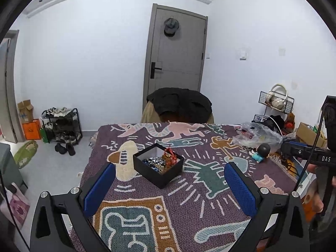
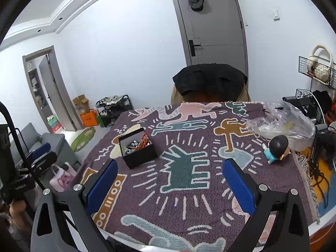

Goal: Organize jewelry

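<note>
Left tool (image 1: 170, 185) gapes wide, empty, behind the jewelry box (image 1: 158, 164); right tool (image 2: 170, 183) likewise, box ahead-left.

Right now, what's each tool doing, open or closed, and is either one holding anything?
Left tool: open, holding nothing, above the blanket near the black box.
Right tool: open, holding nothing, above the blanket.

The right gripper (image 2: 170, 180) hangs above the patterned cloth (image 2: 189, 189) on the surface, jaws spread wide with nothing between them. Just beyond the left jaw sits an open black box (image 2: 139, 154) heaped with jewelry (image 2: 136, 143). Past the right jaw, a small figurine (image 2: 276, 149) sits beside a crumpled plastic bag (image 2: 283, 124).
</note>
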Action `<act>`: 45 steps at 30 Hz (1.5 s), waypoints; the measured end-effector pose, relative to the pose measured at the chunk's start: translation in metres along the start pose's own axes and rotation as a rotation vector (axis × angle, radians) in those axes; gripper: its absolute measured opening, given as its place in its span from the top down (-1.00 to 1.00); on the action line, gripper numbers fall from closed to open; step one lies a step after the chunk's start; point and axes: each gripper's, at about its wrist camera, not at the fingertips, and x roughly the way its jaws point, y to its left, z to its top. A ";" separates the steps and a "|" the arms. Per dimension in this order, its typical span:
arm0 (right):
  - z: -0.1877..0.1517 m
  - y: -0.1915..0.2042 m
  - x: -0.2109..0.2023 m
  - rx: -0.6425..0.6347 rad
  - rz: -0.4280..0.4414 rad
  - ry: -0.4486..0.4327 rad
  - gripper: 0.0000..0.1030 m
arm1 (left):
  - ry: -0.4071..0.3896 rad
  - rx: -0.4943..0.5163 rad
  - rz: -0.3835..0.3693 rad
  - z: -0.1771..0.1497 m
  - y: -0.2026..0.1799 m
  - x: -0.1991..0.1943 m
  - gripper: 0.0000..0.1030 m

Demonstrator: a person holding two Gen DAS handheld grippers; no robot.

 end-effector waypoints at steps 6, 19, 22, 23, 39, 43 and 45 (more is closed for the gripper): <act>-0.002 0.002 0.006 -0.003 0.002 0.010 -0.95 | 0.006 0.003 0.008 -0.002 -0.001 0.002 -1.00; -0.003 0.002 0.007 -0.002 -0.002 0.010 -0.95 | 0.010 0.002 0.005 -0.004 -0.002 0.001 -1.00; -0.004 0.002 0.008 -0.003 0.000 0.012 -0.95 | 0.010 0.001 0.003 -0.004 -0.003 0.001 -1.00; -0.004 0.002 0.008 -0.002 0.001 0.014 -0.95 | 0.011 0.001 0.003 -0.004 -0.003 0.001 -1.00; -0.006 0.002 0.011 0.008 0.011 0.014 -0.95 | 0.015 0.007 0.004 -0.005 -0.005 0.002 -1.00; -0.006 0.001 0.011 0.008 0.008 0.017 -0.95 | 0.015 0.010 0.007 -0.005 -0.007 0.003 -1.00; -0.006 0.001 0.012 0.007 0.004 0.016 -0.95 | 0.017 0.008 0.003 -0.005 -0.007 0.004 -1.00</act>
